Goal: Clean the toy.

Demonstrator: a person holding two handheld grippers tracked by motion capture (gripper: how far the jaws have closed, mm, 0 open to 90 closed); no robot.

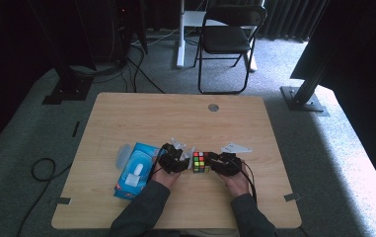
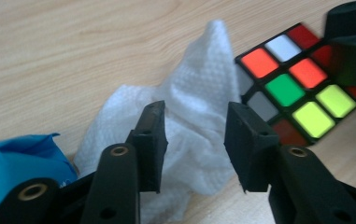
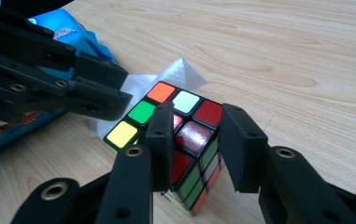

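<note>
A Rubik's cube (image 1: 201,162) stands on the wooden table (image 1: 175,113) near its front middle. My right gripper (image 1: 210,162) comes in from the right and is shut on the cube (image 3: 194,135), one jaw on each side of its near corner (image 3: 199,109). A crumpled white wipe (image 2: 189,84) lies on the table against the cube's left side (image 2: 297,79). My left gripper (image 2: 195,109) hovers just over the wipe, jaws apart, pads not pressing it. In the right gripper view the left gripper (image 3: 124,88) reaches in from the left above the wipe (image 3: 180,72).
A blue packet of wipes (image 1: 133,170) lies left of the left hand, close to the left gripper (image 1: 185,160). A round cable hole (image 1: 213,107) sits at the table's far edge. Beyond the table stand a black folding chair (image 1: 227,34) and floor cables.
</note>
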